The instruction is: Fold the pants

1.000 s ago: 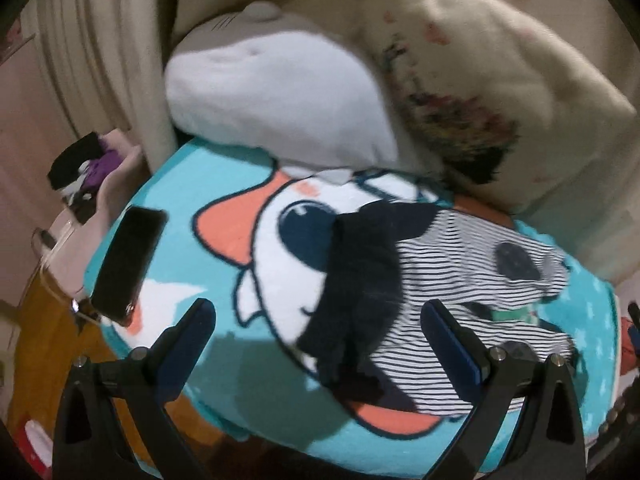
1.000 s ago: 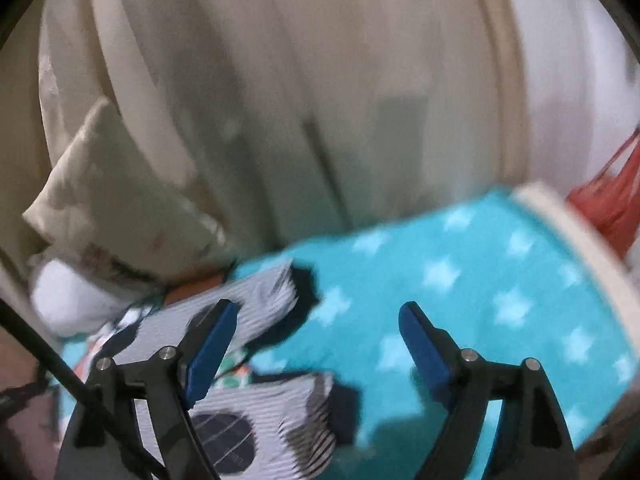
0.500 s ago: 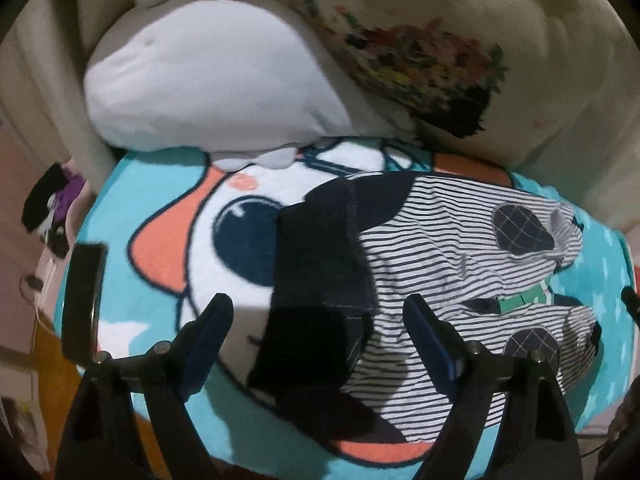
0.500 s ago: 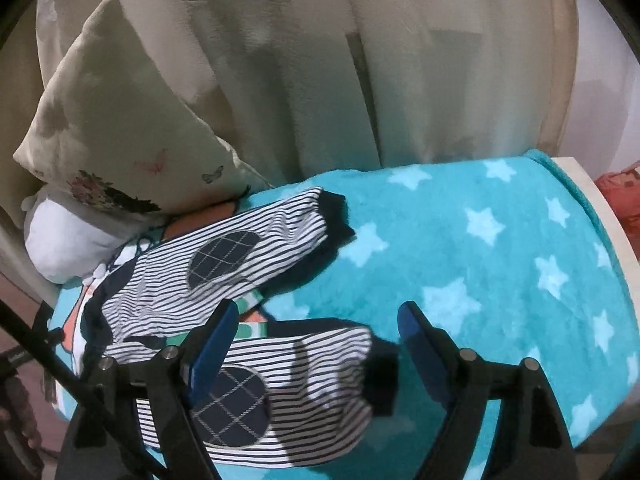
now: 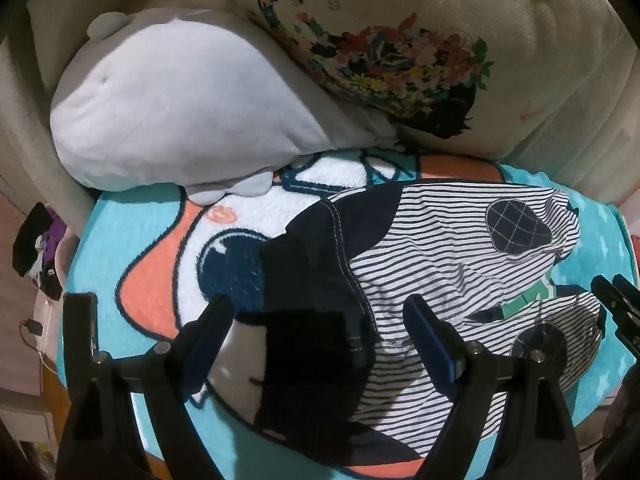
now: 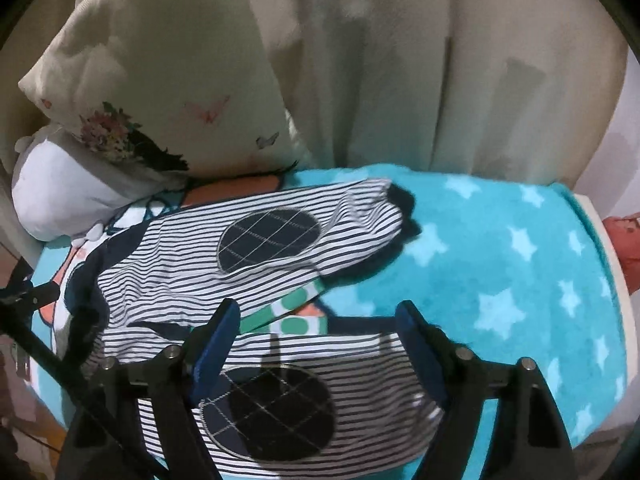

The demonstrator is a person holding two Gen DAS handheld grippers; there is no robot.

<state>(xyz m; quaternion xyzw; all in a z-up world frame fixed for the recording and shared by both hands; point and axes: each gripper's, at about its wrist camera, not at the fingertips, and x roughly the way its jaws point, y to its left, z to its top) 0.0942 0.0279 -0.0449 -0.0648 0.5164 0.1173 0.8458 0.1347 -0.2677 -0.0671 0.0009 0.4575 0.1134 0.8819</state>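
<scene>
Small black-and-white striped pants (image 5: 432,264) with a dark navy waist part (image 5: 316,280) and navy checked knee patches lie spread flat on a teal cartoon blanket (image 5: 148,292). In the right wrist view both legs (image 6: 224,264) show, spread apart. My left gripper (image 5: 316,324) is open, hovering just above the waist end. My right gripper (image 6: 316,328) is open, just above the near leg (image 6: 320,364) by its knee patch (image 6: 272,412). Neither holds cloth.
A grey-white plush toy (image 5: 180,108) and a cream flower-print pillow (image 5: 400,60) lie at the blanket's far end. Cream curtains (image 6: 400,72) hang behind. The starred part of the blanket (image 6: 500,272) spreads right of the pants. A dark phone (image 5: 80,328) lies at the left edge.
Both grippers have come down and closer over the pants. The left one moved right onto the waist; the right one swung down from the curtains onto the near leg. Both stayed open.
</scene>
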